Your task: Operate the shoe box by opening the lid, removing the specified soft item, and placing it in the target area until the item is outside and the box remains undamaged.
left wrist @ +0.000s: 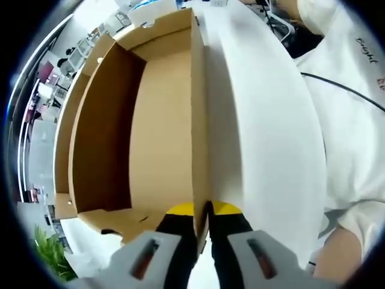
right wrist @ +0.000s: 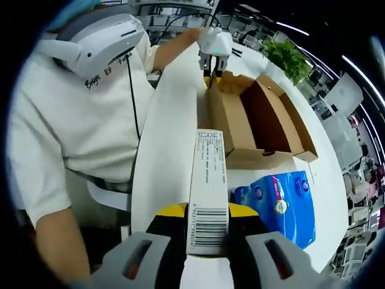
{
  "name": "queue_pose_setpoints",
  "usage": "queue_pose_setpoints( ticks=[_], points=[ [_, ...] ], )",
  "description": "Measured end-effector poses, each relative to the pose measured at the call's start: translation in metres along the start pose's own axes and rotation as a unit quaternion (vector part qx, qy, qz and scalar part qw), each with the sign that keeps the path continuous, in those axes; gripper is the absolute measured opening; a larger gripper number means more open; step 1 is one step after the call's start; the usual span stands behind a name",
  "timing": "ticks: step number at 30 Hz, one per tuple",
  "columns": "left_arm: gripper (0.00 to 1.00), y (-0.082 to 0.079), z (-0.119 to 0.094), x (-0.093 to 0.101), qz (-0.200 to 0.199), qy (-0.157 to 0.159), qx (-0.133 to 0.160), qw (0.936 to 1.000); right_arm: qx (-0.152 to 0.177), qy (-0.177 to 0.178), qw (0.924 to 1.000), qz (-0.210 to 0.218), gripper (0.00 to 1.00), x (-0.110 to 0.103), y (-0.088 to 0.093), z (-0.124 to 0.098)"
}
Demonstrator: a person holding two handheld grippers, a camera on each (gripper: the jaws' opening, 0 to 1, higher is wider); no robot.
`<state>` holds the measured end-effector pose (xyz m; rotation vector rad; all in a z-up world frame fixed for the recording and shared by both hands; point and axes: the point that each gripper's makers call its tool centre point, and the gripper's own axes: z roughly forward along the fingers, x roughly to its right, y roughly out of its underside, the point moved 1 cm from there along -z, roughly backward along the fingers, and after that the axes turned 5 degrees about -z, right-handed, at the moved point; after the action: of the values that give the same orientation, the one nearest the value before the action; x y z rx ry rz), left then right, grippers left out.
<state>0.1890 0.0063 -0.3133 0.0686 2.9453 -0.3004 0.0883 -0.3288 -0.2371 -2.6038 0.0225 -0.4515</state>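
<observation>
The shoe box (left wrist: 102, 138) stands open, its brown cardboard inside bare. Its white lid (left wrist: 264, 120) is raised on edge beside it. My left gripper (left wrist: 203, 211) is shut on the lid's rim, one yellow-tipped finger on each side. In the right gripper view the lid (right wrist: 168, 132) runs away from me, and my right gripper (right wrist: 207, 220) is shut on its near rim, over a barcode label (right wrist: 207, 174). The left gripper (right wrist: 213, 63) pinches the far end. A blue soft pack (right wrist: 283, 205) lies on the white table (right wrist: 328, 180), outside the box (right wrist: 258, 120).
A person in a white shirt (right wrist: 78, 132) stands close against the lid's outer side, with a black cable across the chest. A green plant (right wrist: 287, 57) sits beyond the box's far end. Shelves and office furniture fill the background.
</observation>
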Motion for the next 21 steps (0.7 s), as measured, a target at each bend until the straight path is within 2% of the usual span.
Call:
queue_pose_setpoints(
  ticks=[4,11,15,21],
  points=[
    [0.05,0.000,0.000,0.000,0.000,-0.001,-0.001,1.0000,-0.003,0.004,1.0000,0.005,0.22,-0.004,0.008,0.006],
    [0.05,0.000,0.000,-0.001,0.002,0.001,0.001,1.0000,0.019,0.022,0.9995,0.016,0.22,-0.014,0.008,0.014],
    [0.04,0.001,0.000,-0.001,-0.001,0.011,-0.004,0.9999,0.014,0.038,0.9990,0.017,0.22,-0.013,0.012,0.018],
    [0.05,0.001,0.000,0.000,0.000,0.002,0.000,1.0000,0.026,0.047,0.9980,0.033,0.22,-0.013,0.020,0.031]
  ],
)
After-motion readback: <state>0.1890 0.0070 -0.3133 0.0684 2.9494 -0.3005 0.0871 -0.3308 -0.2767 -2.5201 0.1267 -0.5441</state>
